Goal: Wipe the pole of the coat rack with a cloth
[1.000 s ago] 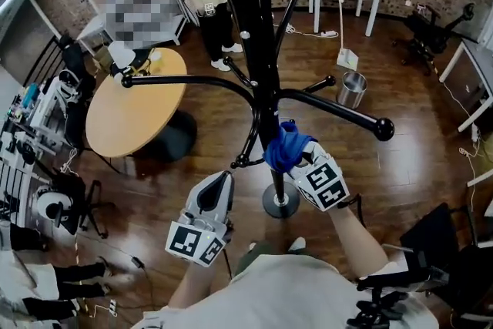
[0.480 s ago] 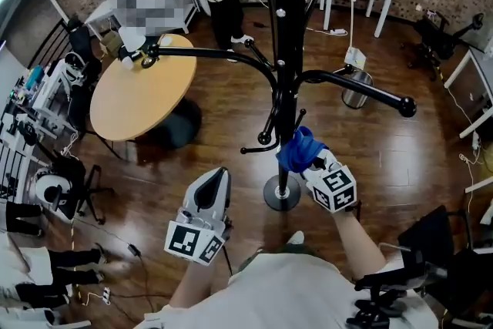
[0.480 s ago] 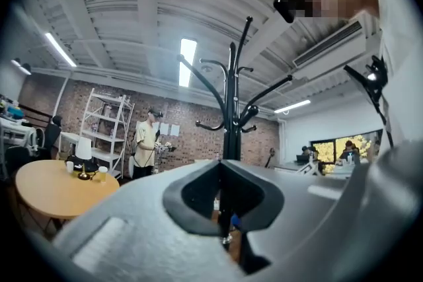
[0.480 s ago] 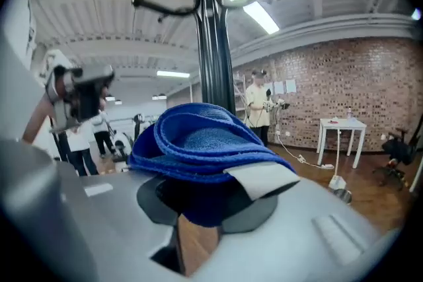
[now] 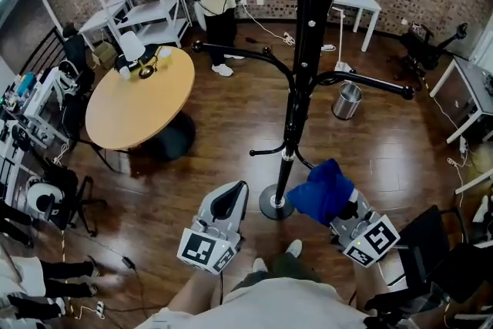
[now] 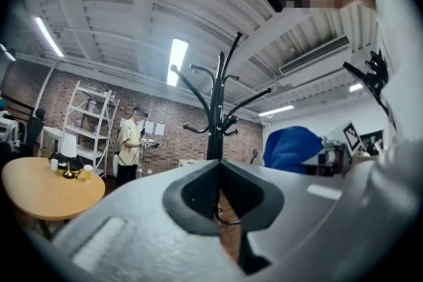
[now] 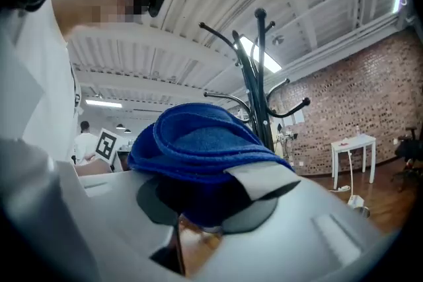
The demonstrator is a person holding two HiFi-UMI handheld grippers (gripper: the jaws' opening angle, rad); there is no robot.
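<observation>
**Fingers clamped on the cloth, pole off to their left**

Fingers (image 7: 261,176) of the right gripper (image 5: 343,208) are closed on a folded blue cloth (image 7: 198,142), which bulges out above and ahead of them. The left gripper (image 5: 229,196) has its fingers (image 6: 192,195) pressed together with nothing between them.

In the head view the cloth hangs low over the wooden floor (image 5: 192,166), just to the right of the coat rack's round base (image 5: 276,204). It looks apart from the pole (image 5: 296,112) rather than touching it. The pole stands upright, so its long axis runs straight up from the base to the curved hooks.

The two grippers flank the base, left one on its left and right one on its right, at much the same closeness. Only the right carries the cloth, so the wiping should fall to it. I judge that it must carry the cloth leftward until it meets the pole, then stroke along the vertical length. The lowest hook (image 5: 266,152) juts out on the far side of the pole and should not obstruct that approach.
</observation>
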